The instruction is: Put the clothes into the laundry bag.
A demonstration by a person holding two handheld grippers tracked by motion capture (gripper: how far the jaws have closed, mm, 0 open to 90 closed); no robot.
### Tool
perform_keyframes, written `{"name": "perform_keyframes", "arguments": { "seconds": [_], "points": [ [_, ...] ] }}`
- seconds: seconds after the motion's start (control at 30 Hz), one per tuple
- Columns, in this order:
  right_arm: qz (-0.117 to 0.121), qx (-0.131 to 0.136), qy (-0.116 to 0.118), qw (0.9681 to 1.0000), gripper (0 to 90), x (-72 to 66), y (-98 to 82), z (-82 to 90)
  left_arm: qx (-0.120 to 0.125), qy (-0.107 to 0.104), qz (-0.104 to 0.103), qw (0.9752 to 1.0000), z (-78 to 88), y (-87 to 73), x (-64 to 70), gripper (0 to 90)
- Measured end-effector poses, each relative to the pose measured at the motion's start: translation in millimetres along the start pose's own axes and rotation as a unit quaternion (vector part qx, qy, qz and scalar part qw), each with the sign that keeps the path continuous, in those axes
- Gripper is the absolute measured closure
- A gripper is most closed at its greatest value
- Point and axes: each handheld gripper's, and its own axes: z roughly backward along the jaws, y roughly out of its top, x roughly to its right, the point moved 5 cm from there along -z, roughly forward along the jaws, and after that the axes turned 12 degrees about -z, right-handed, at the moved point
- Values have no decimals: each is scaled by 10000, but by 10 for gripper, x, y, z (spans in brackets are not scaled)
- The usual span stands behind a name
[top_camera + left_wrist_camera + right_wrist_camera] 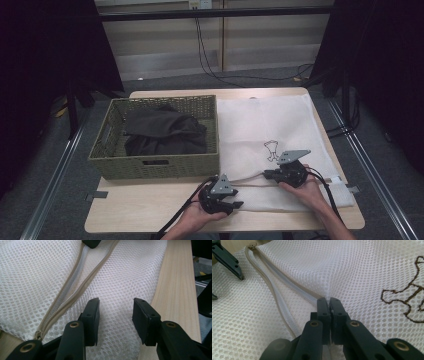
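Right gripper (329,301) pinching mesh bag (352,267) beside its zipper (274,293), left gripper (115,305) agape over bag

The mesh bag (272,130) at 3 o'clock on the table is white synthetic netting w/ fine honeycomb holes, soft, semi-sheer, slightly shiny; a dark stitched motif (409,302) sits on it. Its zipper (75,290) has beige woven tape w/ a clear plastic-looking strip alongside, smooth. The table (145,205) is pale wood, matt, fine straight grain. The basket (150,165) at 9 o'clock is olive woven wicker-type weave, rough & ribbed. The cloth (165,132) inside is dark fabric, matt, crumpled. Left gripper (115,315) & right gripper (329,307) are black matt plastic w/ brass-coloured rivets; grey flat plates on top look like dull metal.
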Motion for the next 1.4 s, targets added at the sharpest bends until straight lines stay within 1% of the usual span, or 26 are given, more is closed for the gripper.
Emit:
{"name": "perform_keyframes", "arguments": {
  "seconds": [0.17,0.2,0.27,0.43,0.47,0.57,0.6,0.63,0.67,0.73,0.8,0.87,0.9,0.93,0.97,1.0,1.03,1.07,1.1,1.17,1.2,1.23,1.27,1.3,1.37,1.4],
  "points": [
    [-97,152,72,9998,882,-15,36,63,-26,11,23,10000,2,0,-1,570],
    [-72,226,96,9997,882,-18,55,87,-17,36,38,10000,-1,2,4,571],
    [-140,394,177,9990,882,-33,95,146,-16,72,33,10000,-4,1,10,570],
    [-122,713,229,9971,888,-72,214,262,-22,58,16,10000,-4,3,10,570],
    [-130,748,227,9969,889,-69,236,282,7,47,43,10000,-7,4,7,570],
    [-189,860,273,9957,889,-56,283,327,-51,80,29,10000,-3,2,13,569],
    [-194,881,295,9955,889,-56,293,337,2,86,49,10000,-11,5,13,569],
    [-191,886,297,9954,889,-61,302,344,-73,83,40,9999,-1,2,8,569],
    [-191,918,289,9952,889,-68,313,359,-33,55,118,9999,-5,8,9,566],
    [-265,1046,405,9933,890,-88,347,404,-49,47,152,9999,-7,13,7,560],
    [-258,1130,402,9924,890,-97,392,447,-111,79,68,9999,-5,16,12,559],
    [-264,1244,428,9910,890,-101,453,484,-107,97,71,9999,-8,19,17,543],
    [-235,1282,407,9906,890,-103,486,495,-167,43,-21,9998,-6,18,30,519],
    [-220,1310,422,9902,890,-106,516,505,-167,43,-21,9998,-6,18,30,514],
    [-223,1348,454,9896,891,-111,546,514,-145,-31,-71,9999,-16,26,36,493],
    [-203,1370,443,9894,891,-115,575,524,-191,-57,-58,9998,-12,27,29,473],
    [-199,1394,430,9891,891,-122,604,534,-128,-42,-11,9999,-21,31,32,465],
    [-193,1440,445,9884,891,-128,633,548,-176,-12,-43,9998,-18,28,34,466],
    [-192,1481,460,9877,891,-135,663,562,-117,60,-82,9999,-36,36,38,468],
    [-171,1570,475,9863,891,-150,717,587,-77,95,-57,9999,-50,43,42,468],
    [-171,1570,475,9863,891,-150,717,587,-77,95,-57,9999,-50,43,42,471],
    [-143,1621,488,9855,891,-166,759,604,-147,133,-52,9998,-40,37,23,479],
    [-143,1663,504,9847,891,-176,778,614,-124,158,4,9998,-41,37,20,484],
    [-144,1701,536,9839,891,-186,797,621,-149,199,-13,9997,-36,35,12,495],
    [-134,1777,563,9824,891,-197,830,634,-87,231,-21,9997,-41,40,3,500],
    [-149,1820,576,9815,891,-196,844,643,-33,269,56,9996,-35,49,-8,506]
  ]
}}
